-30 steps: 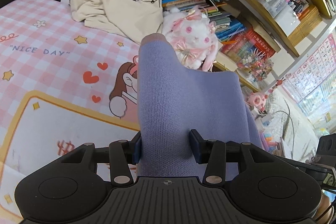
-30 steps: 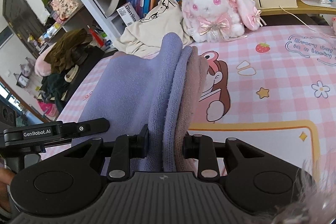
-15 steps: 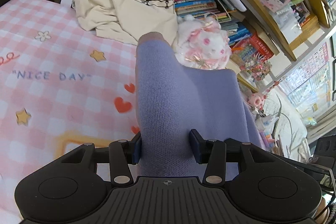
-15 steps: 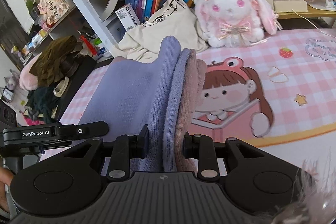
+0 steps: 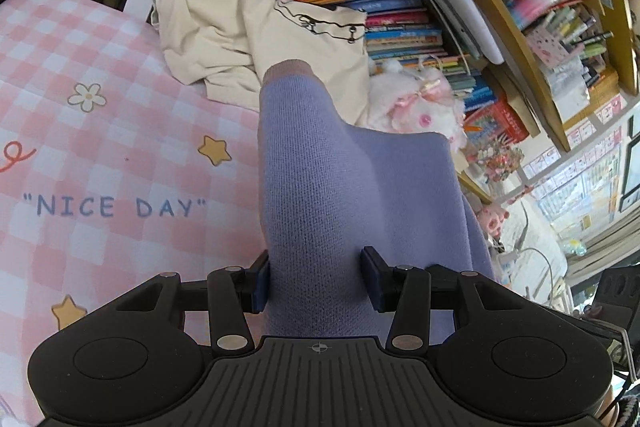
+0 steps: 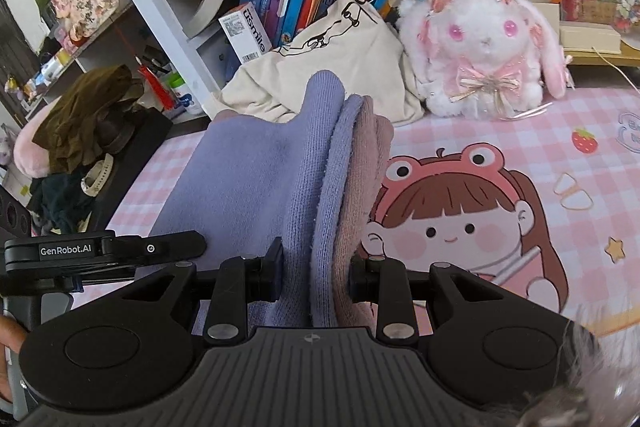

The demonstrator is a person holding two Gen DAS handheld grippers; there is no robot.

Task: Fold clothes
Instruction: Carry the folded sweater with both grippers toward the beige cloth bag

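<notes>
While the pink checked surface (image 5: 100, 131) reads "NICE DAY", the purple knit garment (image 5: 320, 187) hangs above it, bunched between both jaws: left gripper (image 5: 316, 281) and right gripper (image 6: 314, 277) each clench 1 fold; "usmile" box (image 6: 244, 33) behind.

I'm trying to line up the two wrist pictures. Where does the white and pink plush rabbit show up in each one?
Left wrist: the plush rabbit is right of centre in the upper half, partly hidden behind the purple knit garment.
Right wrist: the rabbit sits in full view at upper right, on the pink checked cloth.
Shared landmark: the cream garment crumpled just left of the rabbit, against the books.
</notes>
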